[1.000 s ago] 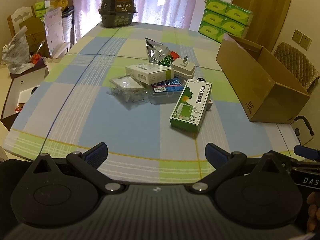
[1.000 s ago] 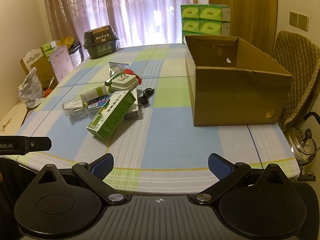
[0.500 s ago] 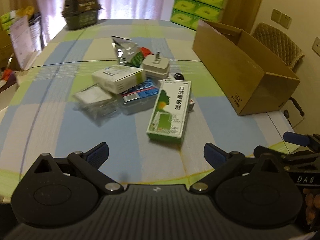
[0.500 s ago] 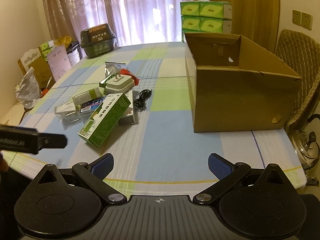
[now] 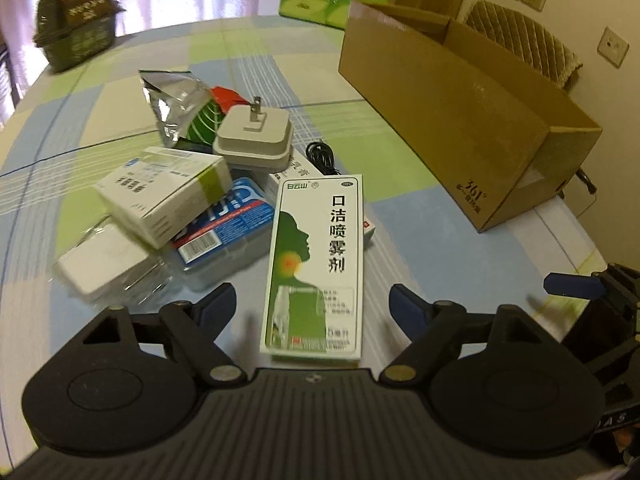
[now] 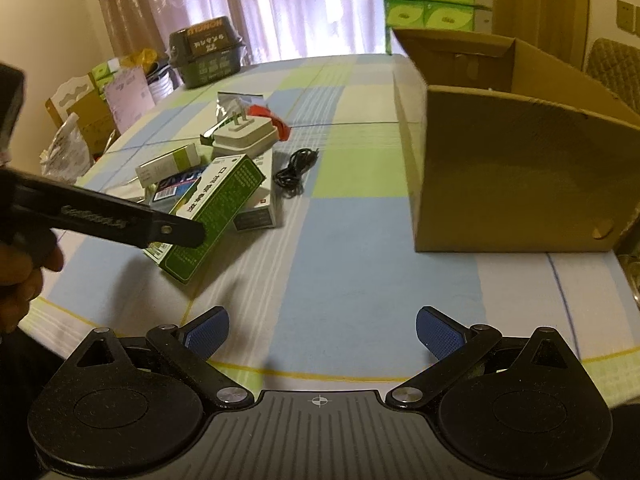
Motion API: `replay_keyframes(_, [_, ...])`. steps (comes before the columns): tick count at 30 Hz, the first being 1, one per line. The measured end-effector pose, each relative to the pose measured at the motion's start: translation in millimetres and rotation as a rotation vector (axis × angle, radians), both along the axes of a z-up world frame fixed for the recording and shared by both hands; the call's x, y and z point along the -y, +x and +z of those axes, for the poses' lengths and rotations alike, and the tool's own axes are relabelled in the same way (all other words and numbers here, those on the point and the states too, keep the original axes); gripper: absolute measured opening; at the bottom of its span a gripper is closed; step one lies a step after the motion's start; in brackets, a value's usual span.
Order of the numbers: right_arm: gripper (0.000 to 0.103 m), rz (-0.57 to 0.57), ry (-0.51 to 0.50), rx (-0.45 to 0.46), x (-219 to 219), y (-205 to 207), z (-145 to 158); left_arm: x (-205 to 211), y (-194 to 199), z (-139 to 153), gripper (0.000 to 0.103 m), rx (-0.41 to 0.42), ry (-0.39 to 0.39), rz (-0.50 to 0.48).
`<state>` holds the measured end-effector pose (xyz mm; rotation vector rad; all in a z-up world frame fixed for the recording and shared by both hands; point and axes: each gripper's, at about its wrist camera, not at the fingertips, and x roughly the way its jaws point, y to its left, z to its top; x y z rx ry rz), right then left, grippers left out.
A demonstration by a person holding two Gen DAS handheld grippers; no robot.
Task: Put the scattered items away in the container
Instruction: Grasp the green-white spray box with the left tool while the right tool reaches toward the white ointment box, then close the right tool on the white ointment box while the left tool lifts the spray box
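Reaching for the first pick looks like the step in hand: the left gripper [image 5: 312, 300] hangs wide open and empty over the near end of the green spray box [image 5: 316, 268], its blue pads [image 5: 216, 304] standing either side of the box with clear gaps, nothing yet clamped. That box lies flat, long axis running away from the near edge of the table [image 6: 360, 248], its far end propped on a small white carton [image 6: 256, 216], so it sits slightly tilted. Behind it the rest of the clutter is heaped together toward the middle of the table: a white-and-green medicine box [image 5: 168, 196] lying on a clear blue-labelled case [image 5: 224, 232], a wrapped white pad [image 5: 100, 264] nearer the left edge, a grey plug adapter [image 5: 252, 140] prongs up, a foil pouch [image 5: 176, 100] and a coiled black cable [image 6: 294, 170]. The cardboard box [image 6: 516, 176], open at the top and seemingly holding nothing so far, stands at the right side of the table, well apart from the heap, with bare cloth between. The right gripper [image 6: 320, 332] also stands fully open and empty, low over the near edge, facing that bare stretch. Next, I judge, the left jaws need to drop and close across the spray box's narrow width, then lift high enough to clear the carton's tall near wall. The left tool sits close beside the right one, so the carry rightward risks crossing it; the table's near edge is also just behind the pick.
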<state>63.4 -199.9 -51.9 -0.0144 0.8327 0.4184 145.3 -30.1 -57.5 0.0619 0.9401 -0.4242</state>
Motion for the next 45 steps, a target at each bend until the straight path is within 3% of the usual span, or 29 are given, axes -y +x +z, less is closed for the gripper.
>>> replay_keyframes(4, [0.103,0.024,0.01,-0.009,-4.0,7.2,-5.6,6.2,10.7,-9.0,0.064,-0.027,0.003,-0.027])
replay_keyframes(5, [0.103,0.029,0.011,-0.011,-5.2,8.7,-6.6,7.1,12.7,-11.3,0.053,-0.033,0.005,-0.029])
replay_keyframes(15, [0.103,0.125,0.013,0.032,-26.8,21.5,-8.9,-14.9,-9.1,3.6,0.051,-0.008,-0.005,0.016])
replay_keyframes(20, [0.103,0.19,-0.016,0.107,-55.2,39.0,-10.7,-35.8,-21.6,7.8,0.051,-0.01,0.044,0.051])
replay_keyframes(21, [0.096,0.202,-0.02,0.112,-60.3,45.3,-11.7,-40.0,-22.9,6.8,0.051,-0.016,0.047,0.061])
replay_keyframes(22, [0.078,0.218,-0.022,0.103,-65.9,52.7,-13.8,-43.6,-23.7,5.5,0.051,-0.022,0.046,0.068])
replay_keyframes(23, [0.073,0.222,-0.034,0.099,-71.6,59.9,-16.0,-46.0,-23.9,4.0,0.051,-0.027,0.045,0.072])
replay_keyframes(29, [0.073,0.226,-0.064,0.124,-95.0,89.2,-19.2,-46.5,-23.7,-6.0,0.051,-0.05,0.032,0.081])
replay_keyframes(30, [0.068,0.232,-0.076,0.124,-98.8,92.5,-20.0,-45.7,-24.2,-7.8,0.051,-0.051,0.033,0.08])
replay_keyframes(31, [0.051,0.24,-0.087,0.118,-100.9,95.4,-21.3,-45.0,-24.3,-9.1,0.052,-0.051,0.035,0.078])
replay_keyframes(32, [0.045,0.24,-0.098,0.113,-102.6,97.8,-22.1,-44.1,-24.2,-10.1,0.052,-0.051,0.038,0.077])
replay_keyframes(37, [0.041,0.244,-0.116,0.073,-92.0,90.3,-15.3,-40.9,-23.9,-11.4,0.053,-0.048,0.05,0.076])
replay_keyframes(42, [0.041,0.258,-0.151,-0.007,-65.4,56.3,-8.2,-37.5,-24.3,-11.3,0.061,-0.038,0.068,0.072])
replay_keyframes(45, [0.042,0.259,-0.156,0.001,-55.5,38.4,-9.1,-34.9,-24.2,-13.4,0.063,-0.034,0.078,0.067])
